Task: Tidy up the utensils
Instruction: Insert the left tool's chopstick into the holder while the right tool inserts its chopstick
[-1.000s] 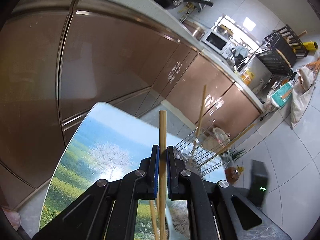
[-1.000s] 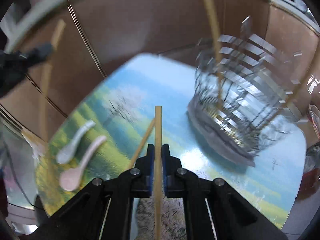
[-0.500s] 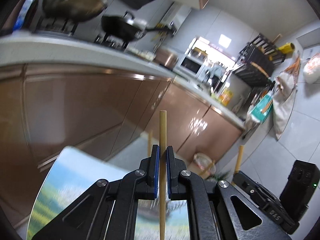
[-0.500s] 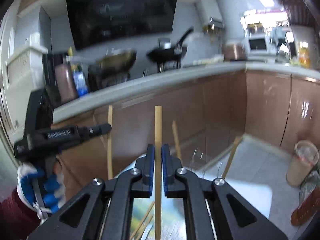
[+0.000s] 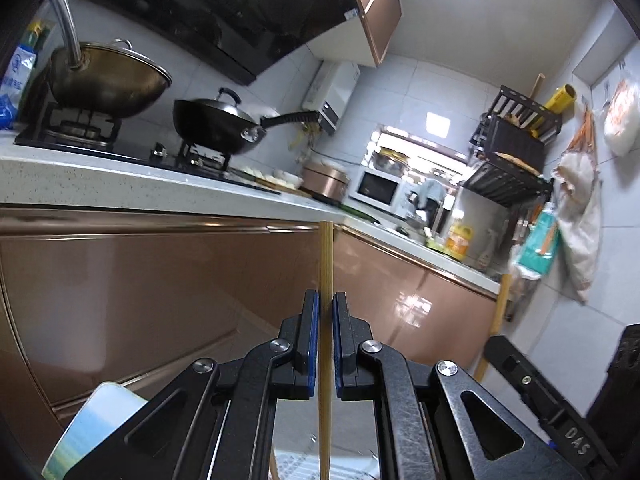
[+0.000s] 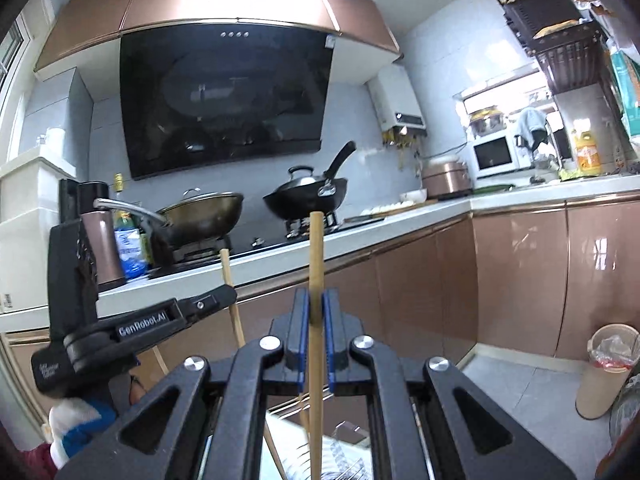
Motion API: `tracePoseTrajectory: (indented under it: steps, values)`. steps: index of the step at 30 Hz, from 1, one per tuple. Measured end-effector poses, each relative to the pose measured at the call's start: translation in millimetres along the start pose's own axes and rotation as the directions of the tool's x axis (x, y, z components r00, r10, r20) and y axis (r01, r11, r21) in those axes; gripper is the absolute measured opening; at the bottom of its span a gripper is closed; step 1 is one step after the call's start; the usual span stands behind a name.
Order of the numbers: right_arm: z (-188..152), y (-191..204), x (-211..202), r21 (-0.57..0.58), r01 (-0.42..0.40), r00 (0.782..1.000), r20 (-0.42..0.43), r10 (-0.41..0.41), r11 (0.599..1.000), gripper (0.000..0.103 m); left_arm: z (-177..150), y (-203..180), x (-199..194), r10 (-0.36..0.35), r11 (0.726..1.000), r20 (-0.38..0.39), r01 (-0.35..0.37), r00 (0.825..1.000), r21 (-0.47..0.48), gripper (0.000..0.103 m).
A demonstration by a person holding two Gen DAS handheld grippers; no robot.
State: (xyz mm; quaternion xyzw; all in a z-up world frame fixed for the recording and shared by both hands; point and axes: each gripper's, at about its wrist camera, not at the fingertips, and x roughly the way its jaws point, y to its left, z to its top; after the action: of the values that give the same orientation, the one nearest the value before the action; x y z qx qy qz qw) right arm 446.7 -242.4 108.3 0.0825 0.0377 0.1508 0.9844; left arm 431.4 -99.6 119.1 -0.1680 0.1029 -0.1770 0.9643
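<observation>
— Kitchen all round: a white speckled worktop (image 5: 132,184) over glossy copper-brown cabinet doors (image 6: 520,276), with a black range hood (image 6: 224,104) on the grey tiled wall. On the hob sit a brass-coloured lidded wok (image 5: 108,80) and a black lidded wok with a long handle (image 5: 218,124). A white microwave (image 6: 494,156) stands farther along.

— And the grippers?

— The left gripper (image 5: 326,344) has its blue-padded jaws clamped on a pale bamboo chopstick (image 5: 325,264), which stands upright between them, its blunt end showing against the cabinet fronts. The right gripper (image 6: 315,336) is likewise pinched on a second, slightly darker wooden chopstick (image 6: 316,252), also upright, its top reaching the height of the hob.

— Can each see the other?

— Yes. In the right wrist view the left gripper appears at the left edge, held by a hand in a white and blue glove (image 6: 76,428). In the left wrist view the right gripper's black body sits low on the right.

— Anything below?

— A corner of a small table top printed with a landscape (image 5: 92,420) shows at the lower left of the left view. Wires of a metal rack (image 6: 344,456) show at the bottom of the right view, with two more wooden sticks (image 6: 276,452) beside it; I cannot tell how they sit in it.
</observation>
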Motion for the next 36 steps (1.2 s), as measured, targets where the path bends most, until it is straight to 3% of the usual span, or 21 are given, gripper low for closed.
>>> tracePoseTrajectory:
  steps: [10, 16, 22, 30, 36]
  values:
    - [-66.1, -5.3, 20.8, -0.119, 0.095, 0.995, 0.047, -0.090, 0.988, 0.006, -63.3, 10.3, 32.8, 0.142, 0.989, 0.097, -0.144, 0.985, 0.020, 0.006]
    - [-95.9, -6.1, 21.9, -0.159, 0.118, 0.993, 0.022, -0.116, 0.980, 0.006, -91.2, 7.8, 36.1, 0.174, 0.983, 0.102, -0.178, 0.979, 0.036, 0.006]
    - [-114.6, -6.1, 20.4, -0.196, 0.121, 0.992, -0.020, -0.127, 0.973, 0.007, -111.7, 6.8, 40.0, 0.182, 0.981, 0.069, -0.186, 0.981, 0.053, 0.006]
    - [-127.8, -22.3, 13.2, -0.137, 0.124, 0.985, -0.101, -0.138, 0.983, 0.007, -122.8, 17.9, 40.9, 0.221, 0.974, 0.005, -0.221, 0.975, 0.047, 0.006]
    - [-129.2, -24.5, 3.5, -0.136, 0.147, 0.980, -0.112, -0.163, 0.980, 0.008, -127.4, 25.6, 36.6, 0.244, 0.969, -0.024, -0.243, 0.969, 0.043, 0.007]
